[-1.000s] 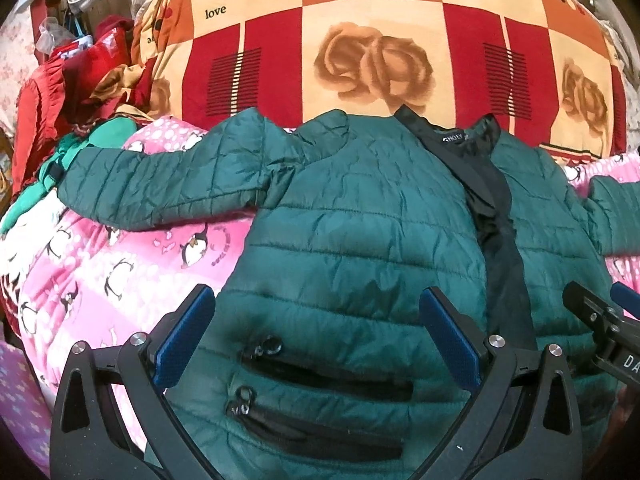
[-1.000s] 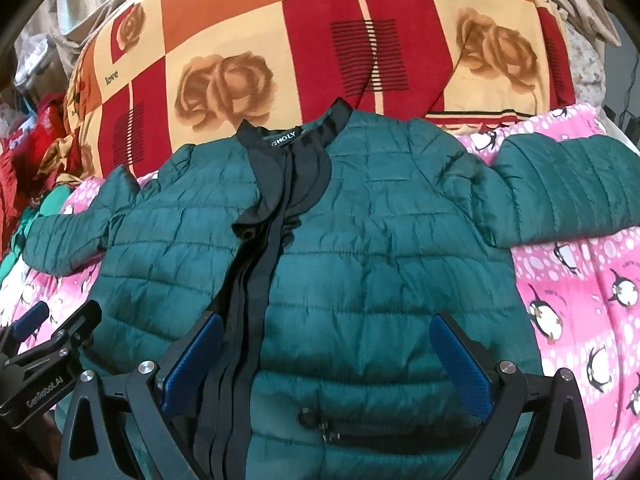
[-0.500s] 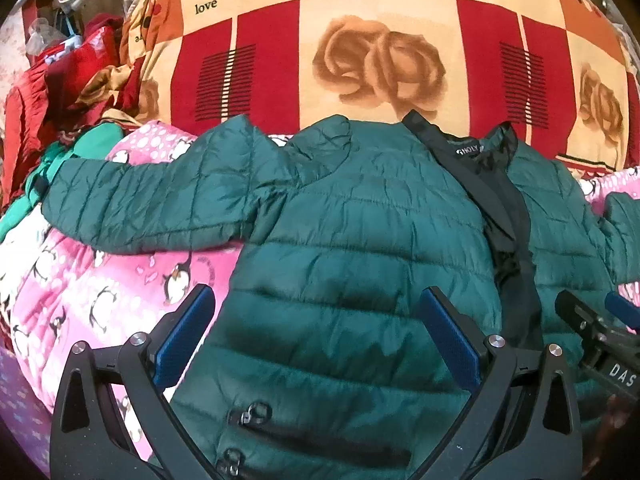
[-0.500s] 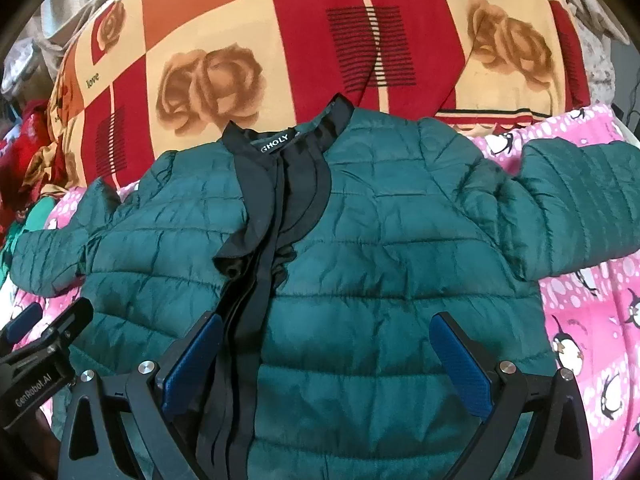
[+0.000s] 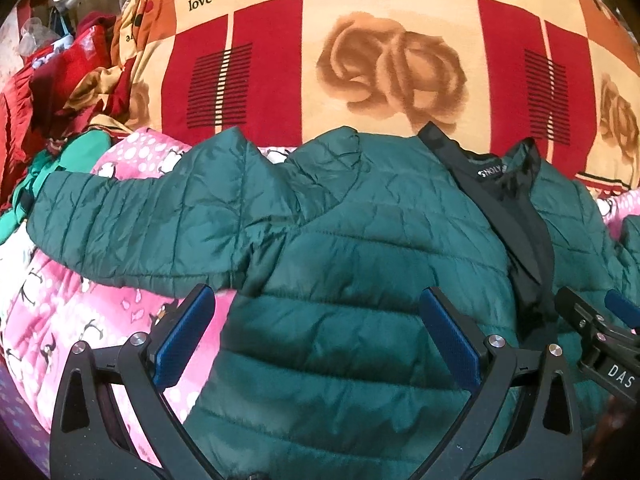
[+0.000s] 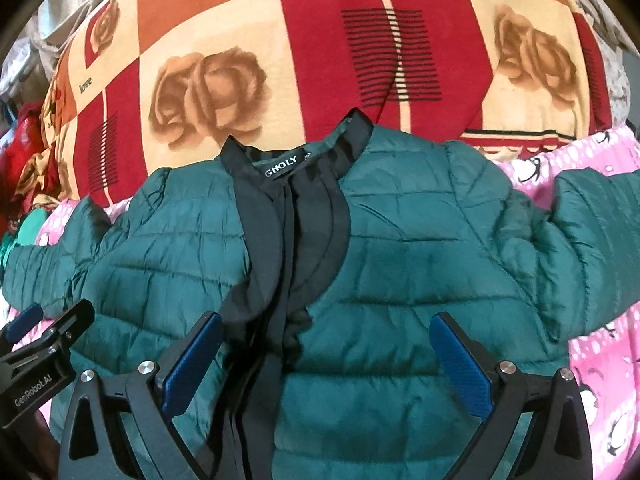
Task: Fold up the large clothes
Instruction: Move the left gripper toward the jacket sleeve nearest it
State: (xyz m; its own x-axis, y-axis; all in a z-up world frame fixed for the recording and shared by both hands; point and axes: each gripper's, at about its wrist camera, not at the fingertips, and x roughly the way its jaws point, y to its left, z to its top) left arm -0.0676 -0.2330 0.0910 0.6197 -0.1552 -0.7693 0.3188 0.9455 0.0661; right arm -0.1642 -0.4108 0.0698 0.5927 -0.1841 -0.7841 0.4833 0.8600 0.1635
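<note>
A dark green quilted jacket [image 5: 360, 248] lies spread face up on a pink penguin-print sheet [image 5: 60, 300], its black collar and front placket [image 6: 288, 208] toward the far side. Its sleeves reach out left [image 5: 132, 224] and right [image 6: 592, 248]. My left gripper [image 5: 316, 332] is open and empty, hovering over the jacket's left chest near the armpit. My right gripper [image 6: 326, 352] is open and empty over the chest, just right of the placket. Each gripper shows at the edge of the other's view.
A red, orange and cream blanket with roses [image 5: 380, 60] rises behind the jacket. A heap of red and green clothes [image 5: 52, 92] lies at the far left. The pink sheet also shows at the right [image 6: 600, 380].
Both grippers have moved forward up the jacket, from the pocket zips near the hem toward the chest and collar. Both stay open.
</note>
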